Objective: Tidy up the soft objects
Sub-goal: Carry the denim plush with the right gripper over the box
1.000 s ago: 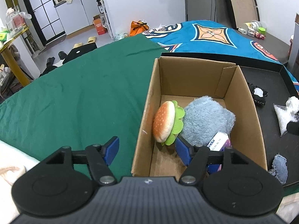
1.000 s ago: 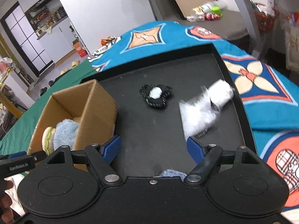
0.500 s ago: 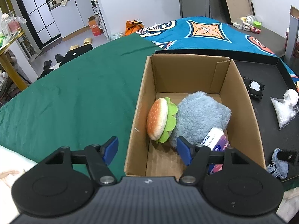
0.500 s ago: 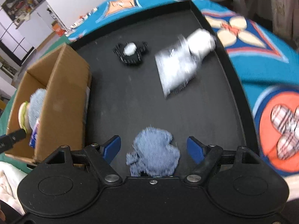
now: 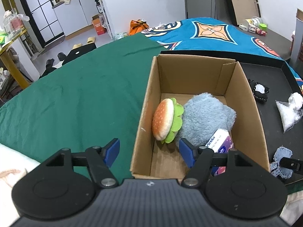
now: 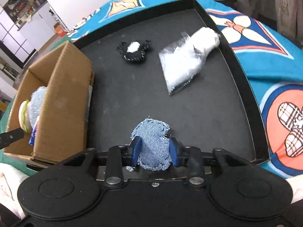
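The right gripper pinches the denim pouch between its blue pads, low over the near part of the black tray. The left gripper is spread wide over the near left wall of the cardboard box. Inside the box, a burger plush leans against a grey-blue plush, with a tissue pack beside them.

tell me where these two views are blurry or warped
Left wrist view: sharp, but fisheye bends the cardboard box walls and the green cloth edge. Right wrist view: softer, with smear on the clear bag and the frame's right edge; the denim piece between the right gripper fingers stays fairly crisp.
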{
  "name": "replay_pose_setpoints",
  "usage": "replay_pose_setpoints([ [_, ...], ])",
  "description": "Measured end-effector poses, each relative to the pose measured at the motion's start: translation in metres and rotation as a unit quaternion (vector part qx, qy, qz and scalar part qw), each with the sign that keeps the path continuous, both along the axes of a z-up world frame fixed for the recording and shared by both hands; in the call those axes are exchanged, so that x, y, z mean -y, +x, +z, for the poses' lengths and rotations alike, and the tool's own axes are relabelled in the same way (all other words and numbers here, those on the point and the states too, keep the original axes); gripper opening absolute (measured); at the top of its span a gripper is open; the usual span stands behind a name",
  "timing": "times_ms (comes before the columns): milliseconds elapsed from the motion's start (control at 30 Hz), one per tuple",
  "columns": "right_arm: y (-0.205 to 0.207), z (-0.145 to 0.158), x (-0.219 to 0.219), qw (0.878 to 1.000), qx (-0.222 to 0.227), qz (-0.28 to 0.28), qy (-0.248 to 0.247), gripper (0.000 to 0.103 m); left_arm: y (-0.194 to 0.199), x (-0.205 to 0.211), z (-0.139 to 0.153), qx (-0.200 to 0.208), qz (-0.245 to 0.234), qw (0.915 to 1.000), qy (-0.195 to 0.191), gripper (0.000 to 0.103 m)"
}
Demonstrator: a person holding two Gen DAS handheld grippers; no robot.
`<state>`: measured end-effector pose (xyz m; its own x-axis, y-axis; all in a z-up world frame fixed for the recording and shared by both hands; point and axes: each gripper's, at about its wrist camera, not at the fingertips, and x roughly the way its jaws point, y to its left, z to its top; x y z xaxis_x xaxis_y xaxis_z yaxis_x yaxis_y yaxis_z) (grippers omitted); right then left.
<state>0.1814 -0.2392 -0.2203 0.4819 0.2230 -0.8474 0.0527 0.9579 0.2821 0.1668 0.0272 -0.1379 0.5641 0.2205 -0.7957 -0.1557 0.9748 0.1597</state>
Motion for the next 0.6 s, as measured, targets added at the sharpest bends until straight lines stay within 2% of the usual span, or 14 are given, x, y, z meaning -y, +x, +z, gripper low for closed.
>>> replay_pose_setpoints([
  [267, 0.001, 0.016, -0.001, 1.000, 0.016, -0.001, 0.017, 0.031, -0.002, 0.002, 0.002, 0.005, -0.003, 1.0000, 0.001, 0.068],
  [600, 0.004, 0.042, -0.016, 0.998, 0.069, 0.010, 0.000, 0.031, -0.004, -0.003, 0.004, 0.011, 0.001, 0.9999, -0.012, 0.068],
])
